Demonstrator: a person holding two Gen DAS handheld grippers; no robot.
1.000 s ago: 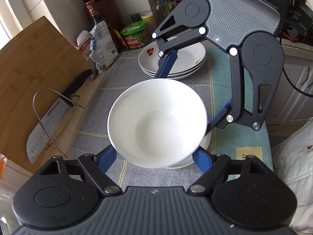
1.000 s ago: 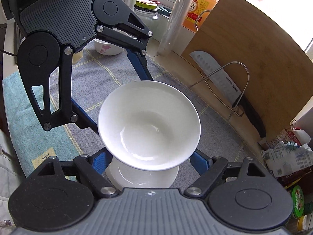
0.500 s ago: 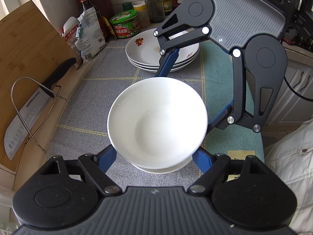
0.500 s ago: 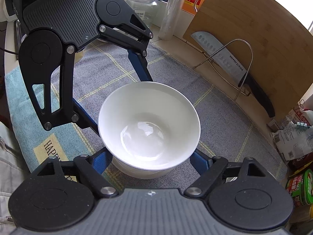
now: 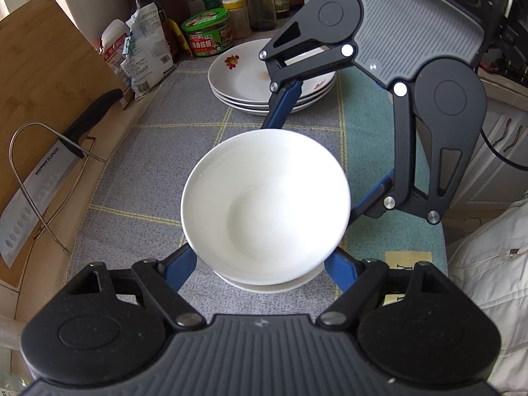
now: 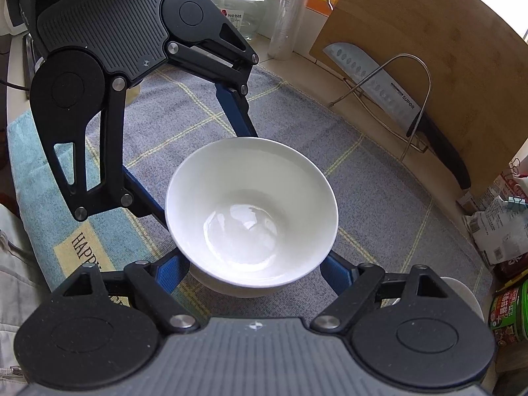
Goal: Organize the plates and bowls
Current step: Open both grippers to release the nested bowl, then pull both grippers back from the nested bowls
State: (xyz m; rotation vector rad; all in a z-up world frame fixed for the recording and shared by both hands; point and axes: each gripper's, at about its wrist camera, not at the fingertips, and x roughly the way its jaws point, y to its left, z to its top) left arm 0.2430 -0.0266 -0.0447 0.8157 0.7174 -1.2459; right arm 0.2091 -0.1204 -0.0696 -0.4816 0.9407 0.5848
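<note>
A white bowl [image 5: 265, 204] sits between the blue fingers of both grippers, which face each other across it. It also shows in the right wrist view [image 6: 251, 217]. My left gripper [image 5: 264, 231] and my right gripper [image 6: 251, 231] both close on its sides from opposite ends. It rests on or just above a second white bowl [image 5: 264, 283], whose rim shows under it [image 6: 231, 288]. A stack of flowered plates [image 5: 244, 79] stands at the far end of the grey checked cloth [image 5: 158, 151].
A bamboo cutting board [image 5: 39, 85] leans on the left with a cleaver [image 5: 36, 194] in a wire rack. Bottles, a green tin [image 5: 206, 34] and packets line the back wall. A glass jar [image 6: 241, 3] stands by the window. Cabinet doors lie beyond the counter edge.
Both grippers have carried the bowl along the counter and lowered it; the second bowl under it now shows only as a thin rim. The plate stack has come closer in the left wrist view.
</note>
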